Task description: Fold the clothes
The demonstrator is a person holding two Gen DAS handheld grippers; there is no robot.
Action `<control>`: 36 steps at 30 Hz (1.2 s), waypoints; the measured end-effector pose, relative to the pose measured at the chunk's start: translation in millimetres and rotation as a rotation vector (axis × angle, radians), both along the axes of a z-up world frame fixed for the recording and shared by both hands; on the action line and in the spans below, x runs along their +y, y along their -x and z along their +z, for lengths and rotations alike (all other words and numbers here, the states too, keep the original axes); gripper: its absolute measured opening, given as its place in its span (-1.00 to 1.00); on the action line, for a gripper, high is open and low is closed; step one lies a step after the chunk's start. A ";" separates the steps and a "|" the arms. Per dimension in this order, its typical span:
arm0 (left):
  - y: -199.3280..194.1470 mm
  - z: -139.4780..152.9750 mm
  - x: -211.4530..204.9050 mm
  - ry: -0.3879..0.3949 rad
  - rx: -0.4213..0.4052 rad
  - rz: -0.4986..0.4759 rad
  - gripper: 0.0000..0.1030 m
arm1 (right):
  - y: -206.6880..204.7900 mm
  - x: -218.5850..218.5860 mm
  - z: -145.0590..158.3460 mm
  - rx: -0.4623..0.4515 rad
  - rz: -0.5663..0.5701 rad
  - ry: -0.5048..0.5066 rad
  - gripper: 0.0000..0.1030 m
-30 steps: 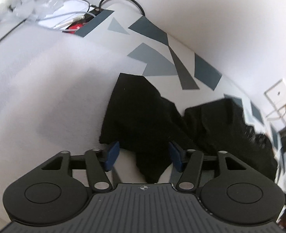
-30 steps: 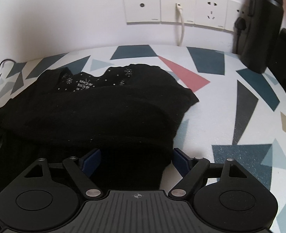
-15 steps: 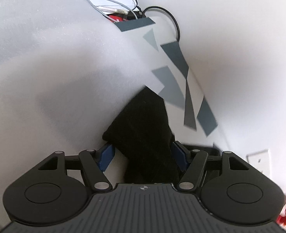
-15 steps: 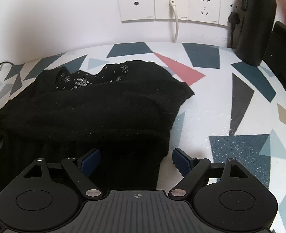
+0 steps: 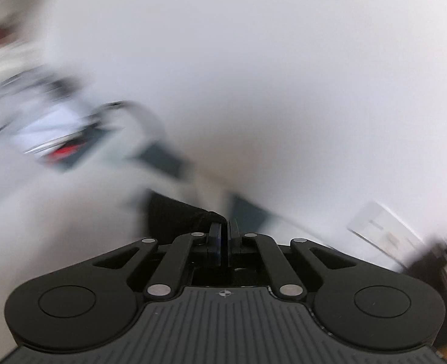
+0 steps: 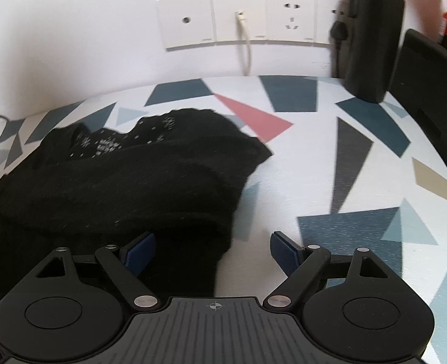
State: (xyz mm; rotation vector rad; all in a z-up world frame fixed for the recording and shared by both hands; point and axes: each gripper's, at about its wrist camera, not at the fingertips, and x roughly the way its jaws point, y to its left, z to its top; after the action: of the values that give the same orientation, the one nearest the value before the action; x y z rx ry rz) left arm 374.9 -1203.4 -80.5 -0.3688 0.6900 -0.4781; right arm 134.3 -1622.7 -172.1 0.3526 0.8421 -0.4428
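Patterned tabletop (image 6: 329,163) spreads ahead of my right gripper (image 6: 213,253), jaws wide, black sweater (image 6: 126,182) heaped ahead-left, barely shifted. My left gripper (image 5: 223,236), open a moment ago, now pinches its fabric, everything blurred.

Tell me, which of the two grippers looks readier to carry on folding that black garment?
Probably the left gripper: its jaws are shut on a corner of the black garment. The right gripper is open, holding nothing.
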 end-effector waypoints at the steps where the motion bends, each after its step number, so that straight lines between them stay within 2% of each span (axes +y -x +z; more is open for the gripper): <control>1: 3.2 5.4 -15.8 -0.003 -0.027 -0.074 -0.93 | 1.8 -2.6 0.1 -0.002 -0.010 0.000 0.56; 4: 11.1 -7.1 -66.5 -0.021 -0.011 -0.247 -0.93 | 7.6 -9.5 0.0 -0.003 -0.038 0.005 0.56; 8: 27.8 -33.9 -130.0 -0.095 -0.011 -0.463 -0.93 | 16.5 -15.9 -1.0 0.001 -0.063 0.017 0.56; 12: 52.9 -58.3 -173.0 -0.161 -0.014 -0.655 -0.92 | 25.0 -19.9 -4.2 0.006 -0.084 0.019 0.56; 14: 60.4 -71.2 -187.1 -0.221 0.006 -0.716 -0.92 | 27.4 -20.8 -6.2 0.009 -0.090 0.014 0.56; 16: 68.9 -80.8 -196.3 -0.289 0.012 -0.746 -0.75 | 27.9 -20.4 -7.3 0.012 -0.088 0.014 0.56; 17: 72.9 -81.2 -194.2 -0.329 -0.001 -0.741 -0.42 | 27.6 -19.6 -6.8 0.012 -0.083 0.019 0.56; 18: 75.6 -77.8 -189.0 -0.341 -0.024 -0.732 0.07 | 27.0 -18.4 -5.8 0.011 -0.076 0.028 0.56; 20: 80.2 -67.6 -174.6 -0.339 -0.079 -0.717 0.47 | 25.0 -15.7 -1.9 0.006 -0.059 0.050 0.56; 24: 81.4 -50.3 -139.9 -0.358 -0.105 -0.699 0.48 | 17.8 -7.8 10.2 -0.028 -0.008 0.088 0.56; 28: 73.4 -65.4 -110.3 -0.456 -0.053 -0.634 0.48 | -0.3 4.7 20.3 -0.070 0.074 0.091 0.57; 32: 67.0 -81.4 -96.7 -0.526 -0.054 -0.554 0.48 | -32.1 28.5 24.5 -0.087 0.210 0.092 0.57; 36: 56.3 -91.4 -93.1 -0.554 -0.066 -0.495 0.48 | -71.3 69.4 26.5 -0.102 0.411 0.120 0.57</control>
State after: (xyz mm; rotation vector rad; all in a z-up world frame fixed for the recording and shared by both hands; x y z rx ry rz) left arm 318.6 -1296.5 -171.8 0.3490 0.8177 -0.7345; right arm 205.6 -1553.3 -145.7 0.0845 0.7606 -0.0902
